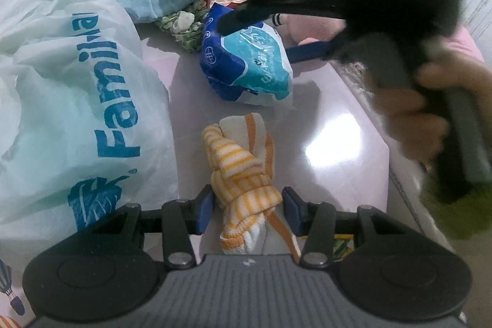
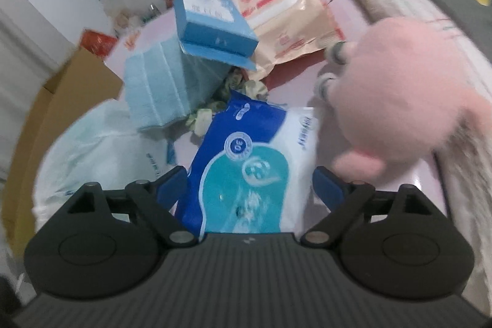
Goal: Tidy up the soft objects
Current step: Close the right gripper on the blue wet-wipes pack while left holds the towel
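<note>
Striped cloth (image 1: 246, 183): orange-and-white, knotted, lying on the desk (image 1: 332, 125); held between the blue pads of the left gripper (image 1: 248, 212), which is clenched on its knot.

Blue pack (image 2: 246, 162): blue-and-white soft packet, between the fingers of the right gripper (image 2: 249, 183); the jaws stand wide and the pads do not press on it. No earlier view is given.

Pink plush (image 2: 396, 100): just beyond the right gripper's right finger, partly on the desk edge, blurred.

Green scrunchie (image 2: 227, 100): ahead of the right gripper, just past the blue pack.

Blue towel (image 2: 166, 85): folded, ahead and left of the right gripper, touching the scrunchie.

Blue box (image 2: 212, 23): resting tilted on top of the towel.

Beige pack (image 2: 286, 20): farther ahead, behind the box.

White bag (image 1: 70, 100): plastic, blue lettering, left of the left gripper, near the cloth.

Hand (image 1: 430, 112): grips the right gripper's handle, right of the left gripper.
</note>
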Tool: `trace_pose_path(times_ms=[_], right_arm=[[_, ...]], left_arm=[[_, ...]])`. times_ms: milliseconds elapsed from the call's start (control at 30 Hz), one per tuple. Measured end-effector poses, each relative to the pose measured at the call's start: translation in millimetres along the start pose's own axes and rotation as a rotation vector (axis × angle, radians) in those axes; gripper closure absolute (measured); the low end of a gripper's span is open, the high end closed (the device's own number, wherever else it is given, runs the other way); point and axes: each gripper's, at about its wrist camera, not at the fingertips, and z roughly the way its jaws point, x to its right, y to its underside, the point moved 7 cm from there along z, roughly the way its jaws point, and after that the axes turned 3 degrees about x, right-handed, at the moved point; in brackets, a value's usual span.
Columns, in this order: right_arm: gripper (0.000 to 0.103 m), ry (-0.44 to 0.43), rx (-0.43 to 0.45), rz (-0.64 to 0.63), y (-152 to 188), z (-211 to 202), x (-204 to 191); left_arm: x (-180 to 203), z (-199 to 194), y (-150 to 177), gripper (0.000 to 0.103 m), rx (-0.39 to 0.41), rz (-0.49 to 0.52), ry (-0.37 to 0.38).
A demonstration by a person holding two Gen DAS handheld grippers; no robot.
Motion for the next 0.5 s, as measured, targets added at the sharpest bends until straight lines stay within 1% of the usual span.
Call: trace_pose_path(times_ms=[67, 133, 200, 267, 300, 367, 433, 500], right_arm=[[0.010, 0.005, -0.003, -0.027, 0, 9, -5], [0.018, 0.013, 0.006, -0.037, 2, 9, -8], [0.041, 0.033, 0.016, -0.044, 4, 2, -4], [0.052, 0.033, 0.003, -0.021, 7, -6, 4], [0.056, 0.024, -0.006, 0.005, 11, -12, 11], [0.058, 0.023, -0.009, 0.031, 20, -22, 22], [0.063, 0.038, -0.010, 0.042, 31, -32, 32], [0.063, 0.041, -0.013, 0.065, 40, -41, 39]], left_arm=[[-1, 0, 0, 0.054, -0.002, -0.006, 0.005], [-3, 0, -1, 0.054, -0.003, -0.011, 0.010], [-4, 0, -1, 0.054, -0.002, -0.011, 0.013], [-4, -1, 0, 0.054, 0.000, -0.007, 0.012], [-4, -2, 0, 0.054, 0.001, -0.007, 0.012], [-6, -3, -1, 0.054, 0.001, -0.010, 0.015], [-7, -3, -1, 0.054, 0.001, -0.017, 0.018], [-10, -3, 0, 0.054, 0.001, -0.019, 0.020]])
